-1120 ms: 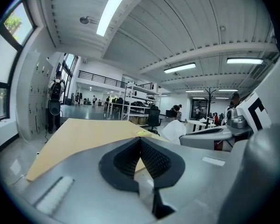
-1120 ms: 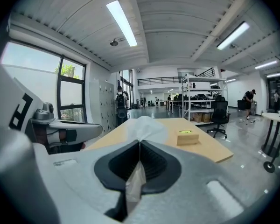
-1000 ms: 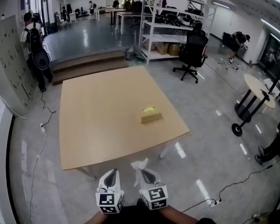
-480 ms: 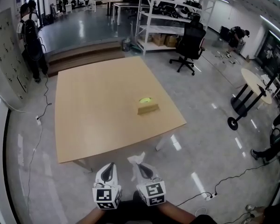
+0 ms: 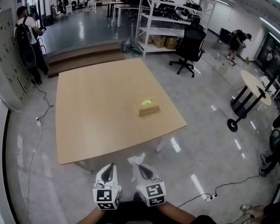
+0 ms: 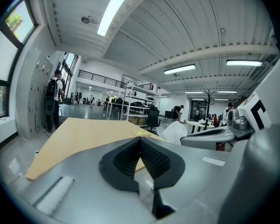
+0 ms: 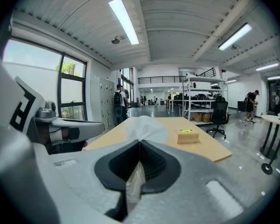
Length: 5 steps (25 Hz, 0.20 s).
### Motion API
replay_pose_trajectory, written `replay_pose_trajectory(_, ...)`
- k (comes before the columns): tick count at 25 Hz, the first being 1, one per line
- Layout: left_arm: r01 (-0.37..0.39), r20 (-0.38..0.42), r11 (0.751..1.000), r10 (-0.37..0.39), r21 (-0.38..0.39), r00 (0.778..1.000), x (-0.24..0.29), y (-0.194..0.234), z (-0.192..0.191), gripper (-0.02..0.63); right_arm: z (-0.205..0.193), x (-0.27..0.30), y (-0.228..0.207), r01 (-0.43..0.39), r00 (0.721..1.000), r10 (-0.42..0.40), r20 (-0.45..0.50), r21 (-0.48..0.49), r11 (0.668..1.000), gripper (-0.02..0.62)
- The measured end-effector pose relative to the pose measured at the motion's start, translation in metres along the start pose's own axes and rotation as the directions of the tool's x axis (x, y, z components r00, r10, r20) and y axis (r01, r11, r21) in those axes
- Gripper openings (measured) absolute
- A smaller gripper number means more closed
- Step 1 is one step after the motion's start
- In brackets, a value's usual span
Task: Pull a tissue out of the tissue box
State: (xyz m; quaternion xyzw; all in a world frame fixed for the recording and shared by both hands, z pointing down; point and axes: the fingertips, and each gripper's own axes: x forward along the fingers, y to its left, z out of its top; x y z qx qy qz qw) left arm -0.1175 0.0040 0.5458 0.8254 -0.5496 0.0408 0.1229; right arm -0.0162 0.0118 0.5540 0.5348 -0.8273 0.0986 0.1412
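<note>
A tan tissue box (image 5: 148,108) with a yellow-green top sits on the wooden table (image 5: 93,115), near its right front corner. Both grippers hang off the table in front of its near edge, well short of the box. My right gripper (image 5: 139,165) is shut on a white tissue (image 5: 136,159). In the right gripper view the tissue (image 7: 144,128) bunches above the tips and a strip hangs between the pads, with the box (image 7: 188,136) far ahead. My left gripper (image 5: 110,168) is shut with nothing in it, its tips (image 6: 140,141) meeting.
Grey floor lies under both grippers. A black office chair (image 5: 190,45) and white shelving (image 5: 163,29) stand beyond the table. A round side table (image 5: 253,90) is at the right. A person with a backpack (image 5: 25,38) stands by lockers at far left. Cables (image 5: 228,185) run over the floor.
Both grippers stay put and the tissue remains pinched in the right one. The head view has shifted slightly, and the person by the lockers has changed stance.
</note>
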Motion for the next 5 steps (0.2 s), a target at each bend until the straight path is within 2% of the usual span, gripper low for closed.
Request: replay_pose_trajectory(5,-0.001,0.002,1.0,0.001,-0.006,1.0,0.0022,0.0025,0.0022,0.018,0.0014,0.0042,0.0031,-0.01,1.0,0.01,0.007,0.001,1.0,-0.005)
